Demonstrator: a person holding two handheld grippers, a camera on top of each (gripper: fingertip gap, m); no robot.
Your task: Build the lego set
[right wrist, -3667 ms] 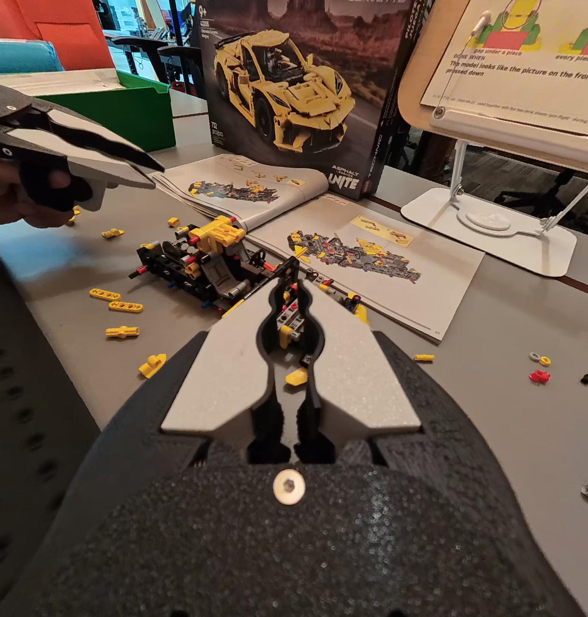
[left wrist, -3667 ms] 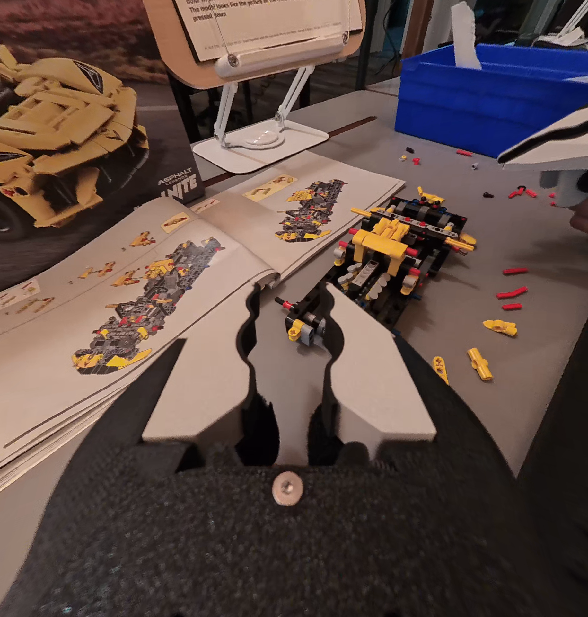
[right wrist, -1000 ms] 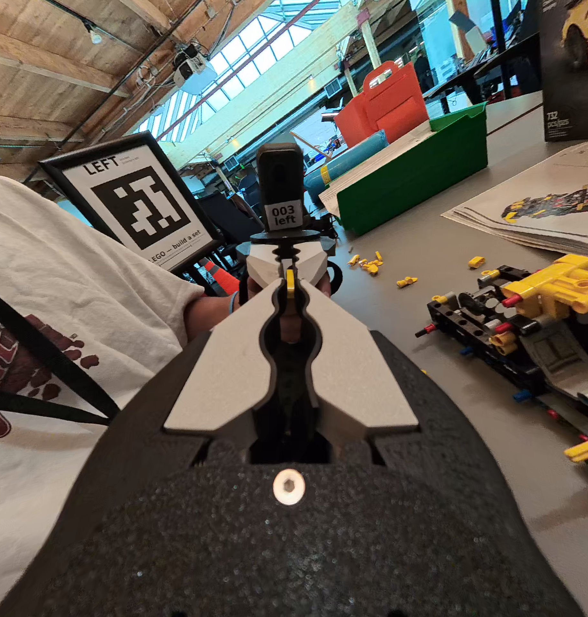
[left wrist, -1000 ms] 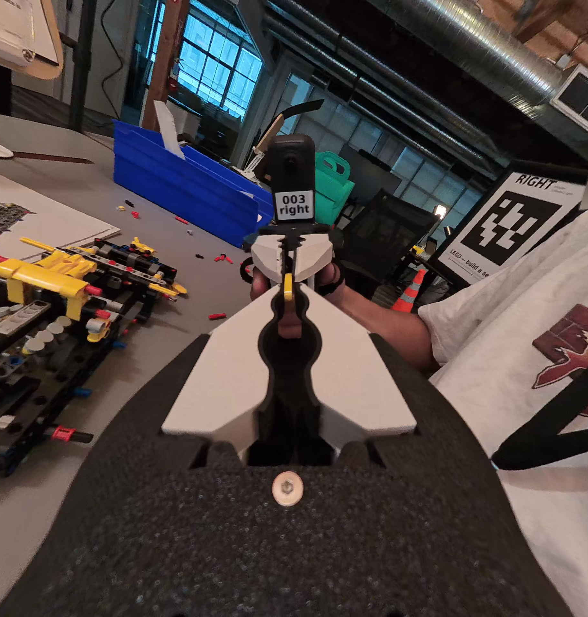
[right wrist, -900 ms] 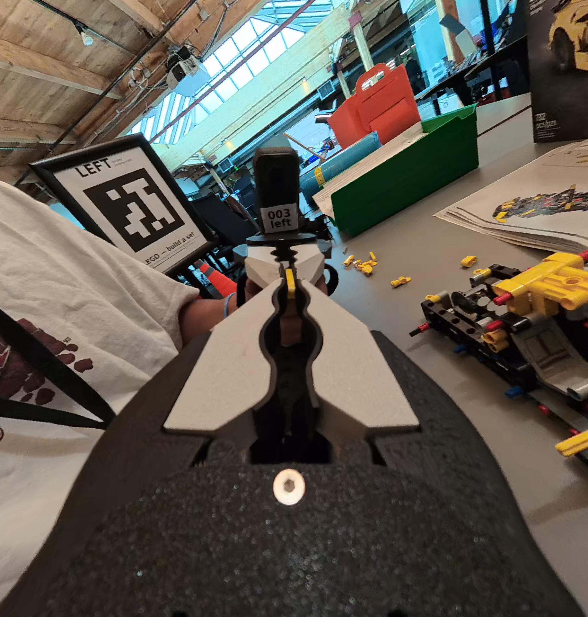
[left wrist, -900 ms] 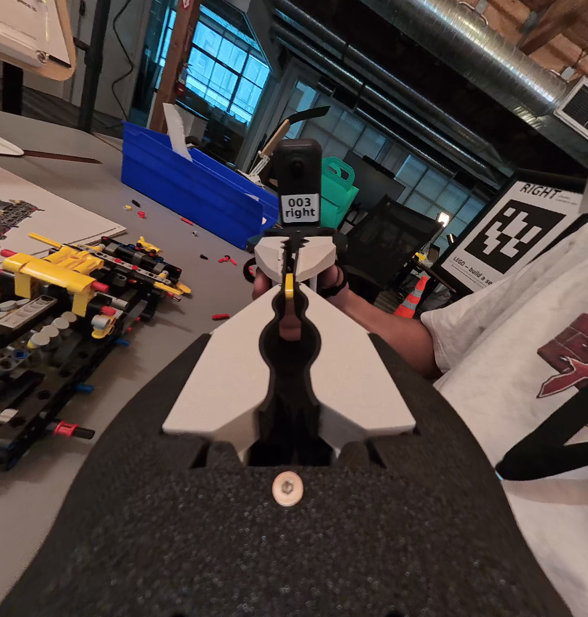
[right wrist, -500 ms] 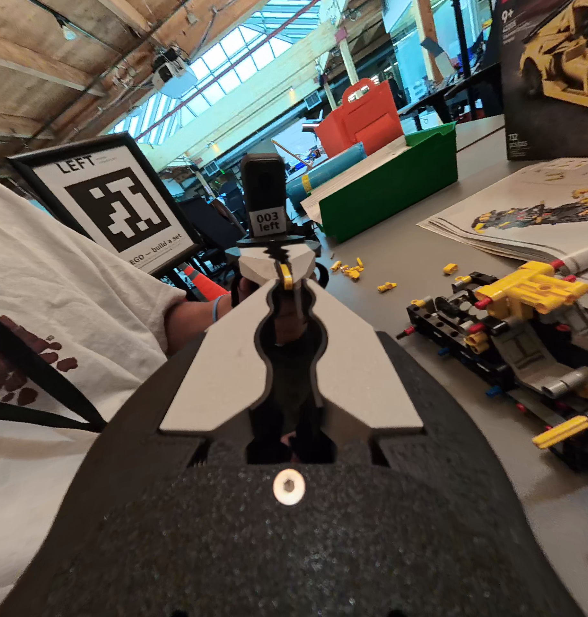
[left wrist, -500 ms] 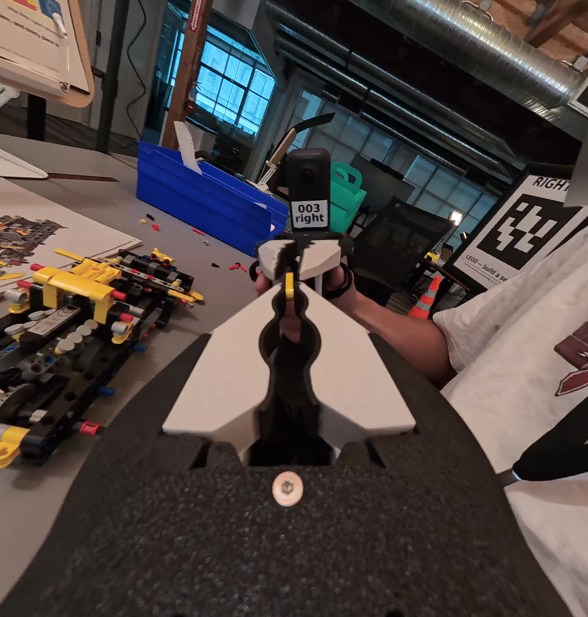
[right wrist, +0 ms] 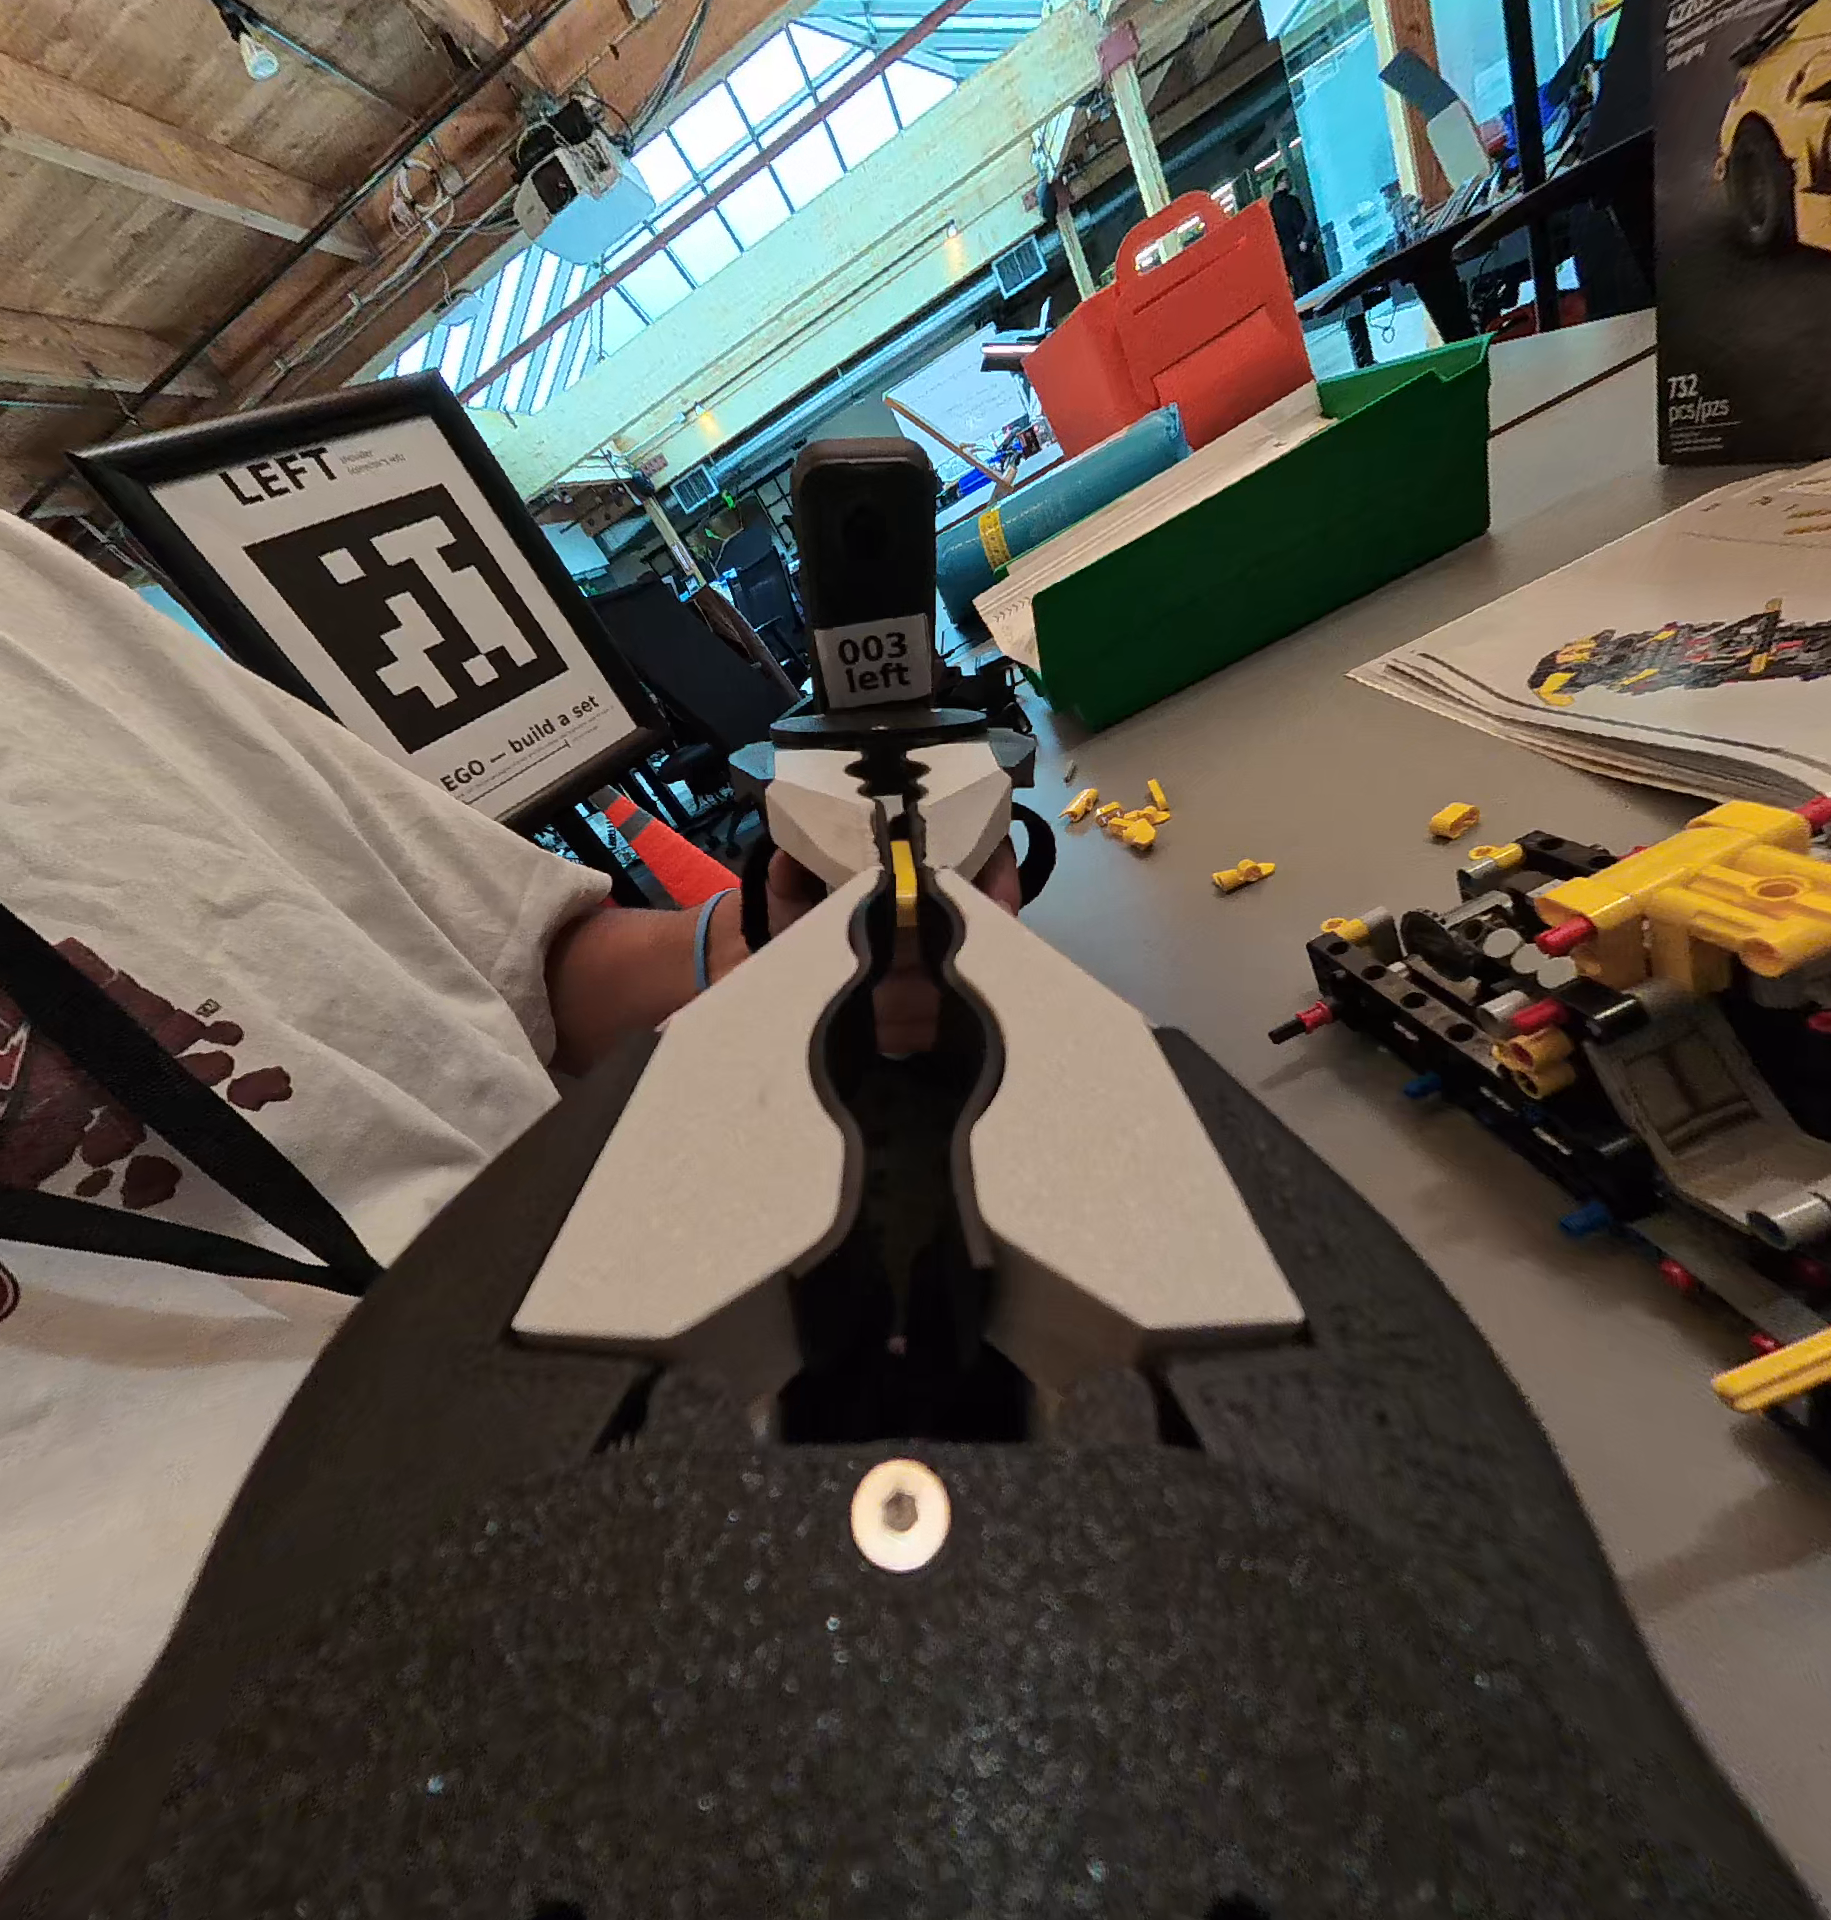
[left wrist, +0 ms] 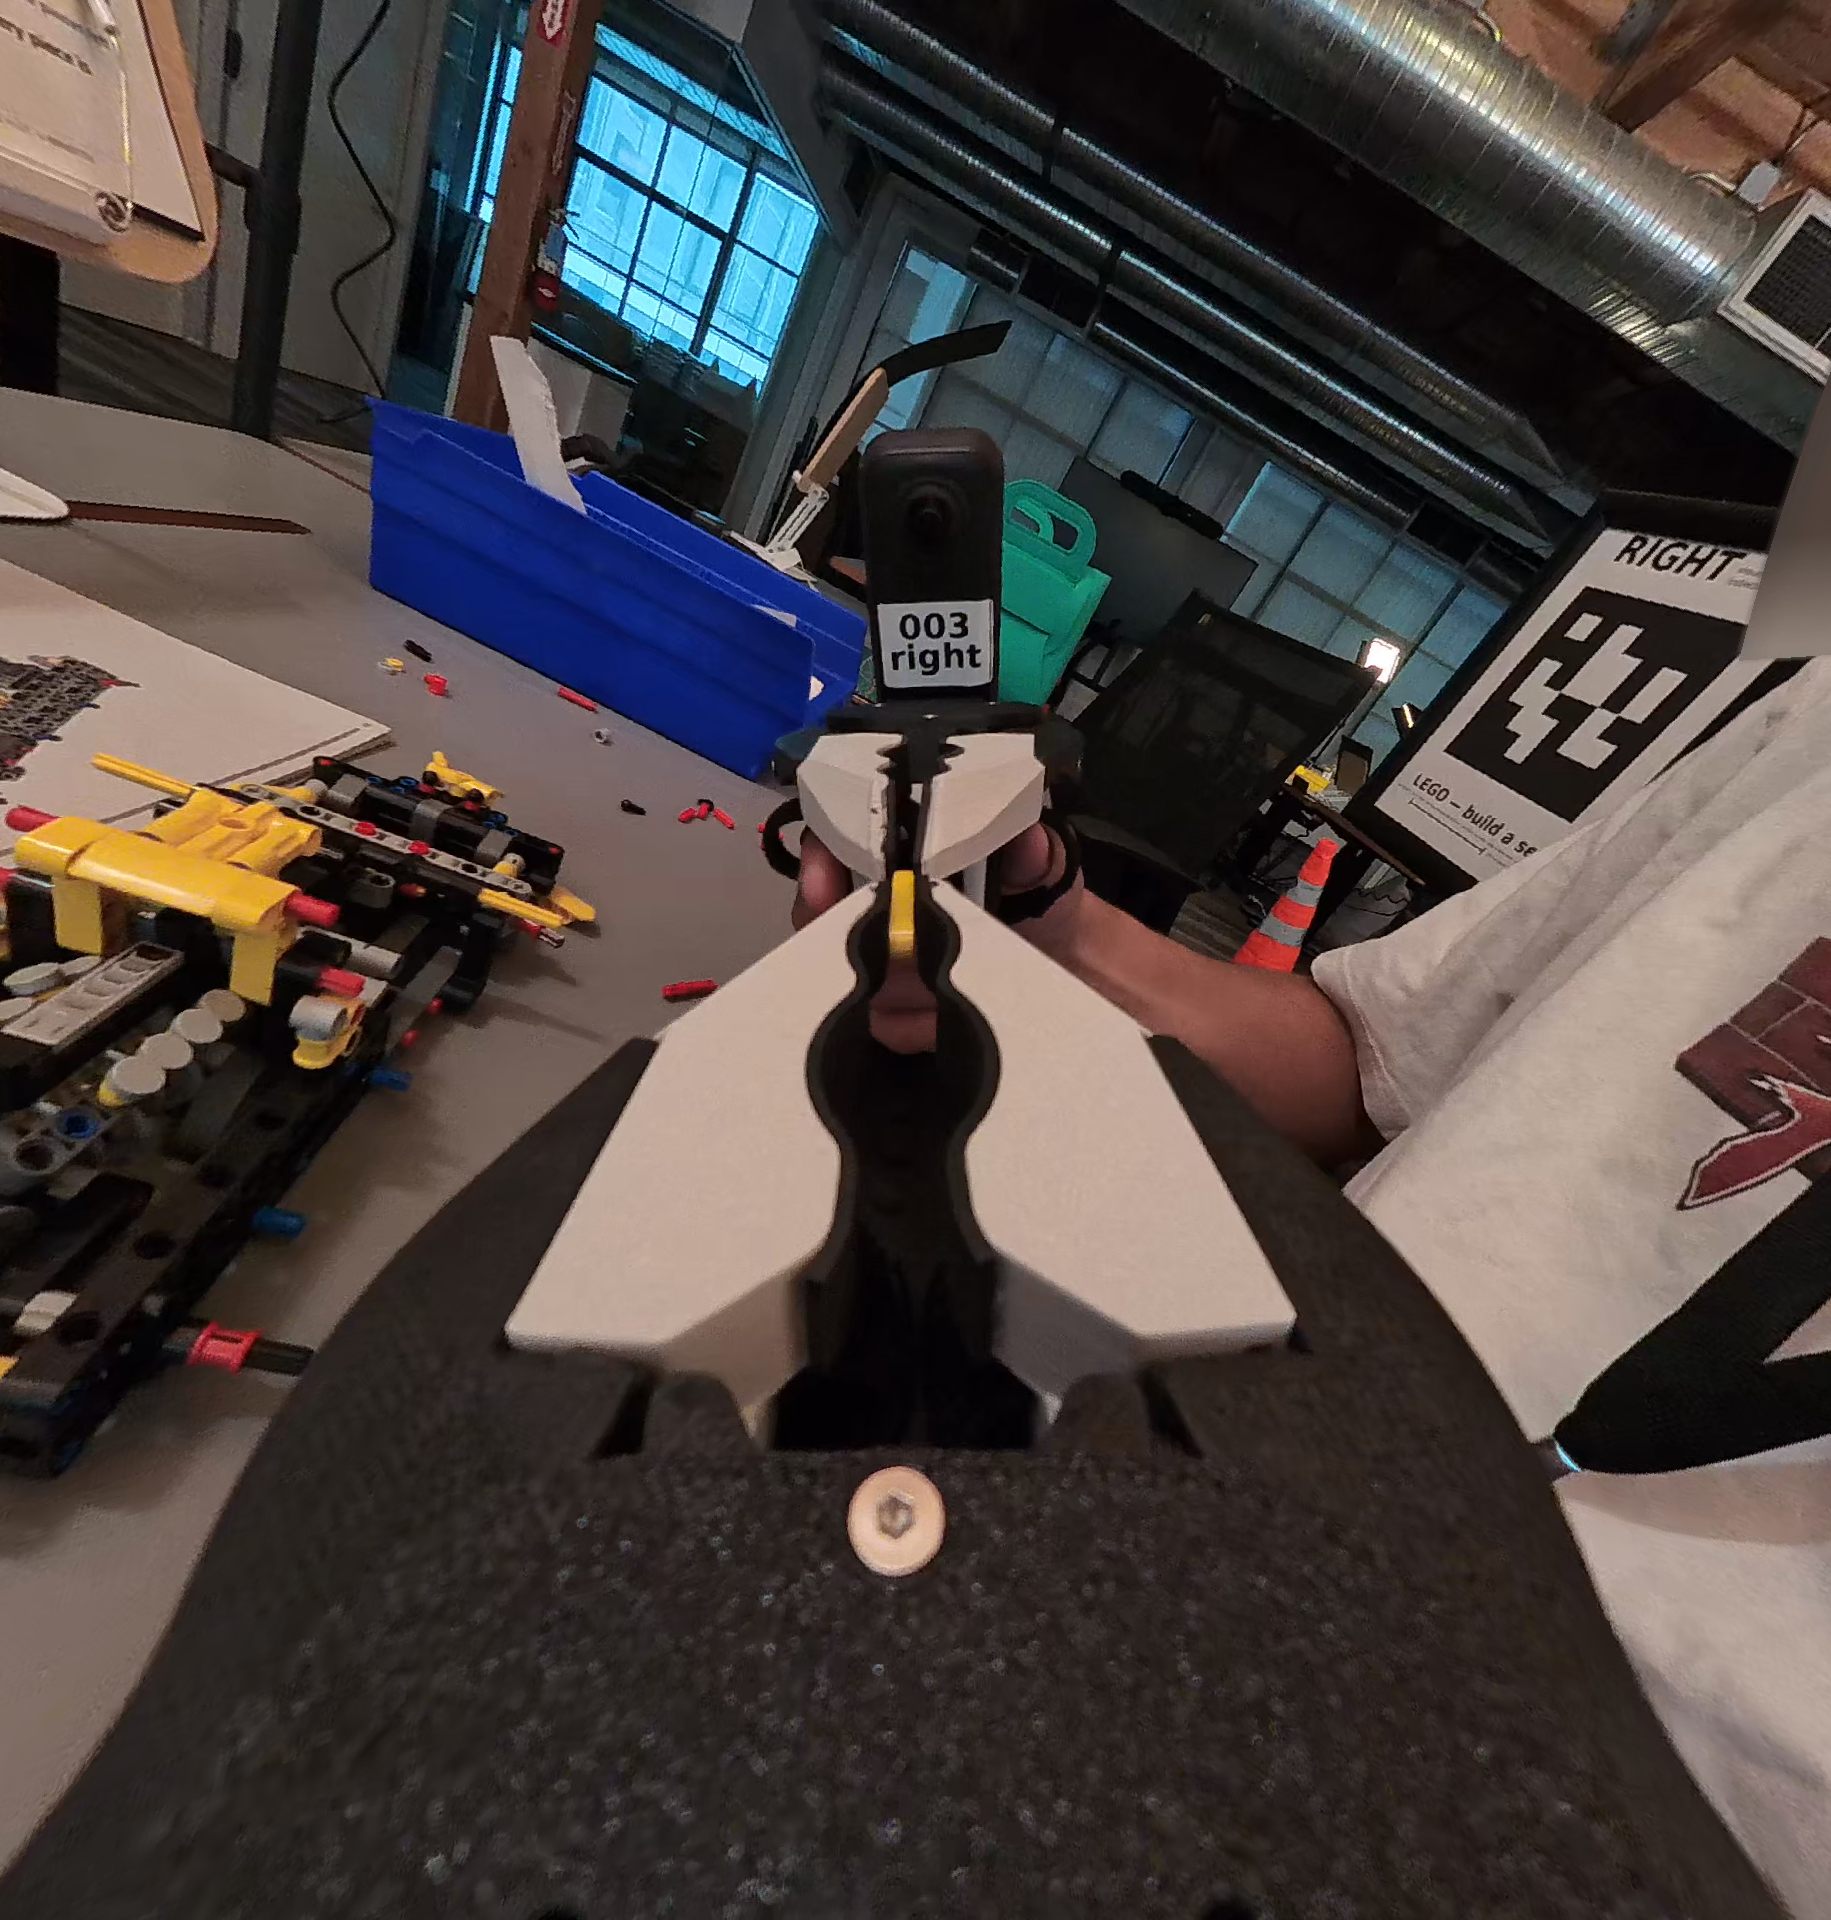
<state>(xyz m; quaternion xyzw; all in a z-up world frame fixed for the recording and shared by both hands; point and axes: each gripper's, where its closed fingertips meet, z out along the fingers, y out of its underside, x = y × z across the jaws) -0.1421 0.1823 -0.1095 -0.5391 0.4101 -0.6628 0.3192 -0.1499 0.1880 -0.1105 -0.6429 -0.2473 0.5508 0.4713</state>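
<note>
Your left wrist view alone catches the blue bin [left wrist: 599, 613] behind the half-built car chassis [left wrist: 215, 997]; your right wrist view alone catches the green bin [right wrist: 1275, 561] and the open instruction booklet [right wrist: 1669, 675], with the same chassis [right wrist: 1617, 1039] off to its side on the grey table [right wrist: 1254, 966]. You've got both tools tip to tip above the table edge: left gripper [left wrist: 898, 914] and right gripper [right wrist: 903, 883] each pinched shut on one small yellow piece [left wrist: 900, 914], held right between them.
</note>
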